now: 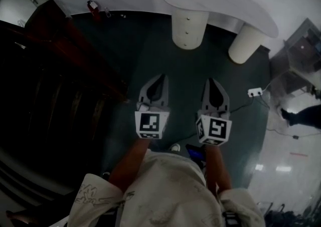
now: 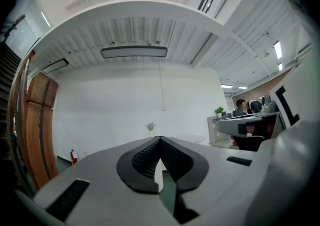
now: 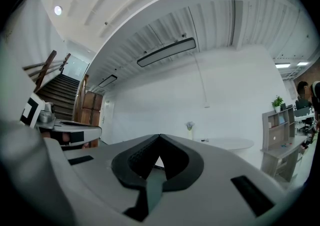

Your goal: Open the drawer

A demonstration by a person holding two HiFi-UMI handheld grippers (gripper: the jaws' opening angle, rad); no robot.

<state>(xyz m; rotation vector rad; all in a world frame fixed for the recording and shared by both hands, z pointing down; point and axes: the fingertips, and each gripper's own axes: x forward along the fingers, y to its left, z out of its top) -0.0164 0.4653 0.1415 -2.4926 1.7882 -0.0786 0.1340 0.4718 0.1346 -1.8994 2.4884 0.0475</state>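
No drawer shows plainly in any view. My left gripper and right gripper are held side by side, level, over dark green floor, both pointing toward a white curved table. Each has its jaws together with nothing between them. One of the table's round cream pedestals has three small dots down its front; what they are I cannot tell. In the left gripper view the left gripper faces a white wall, and the right gripper faces the same wall and the table.
A dark wooden staircase fills the left side. A red fire extinguisher stands by the far wall. A white power strip with its cable lies on the floor at right. A person's leg shows at the right edge.
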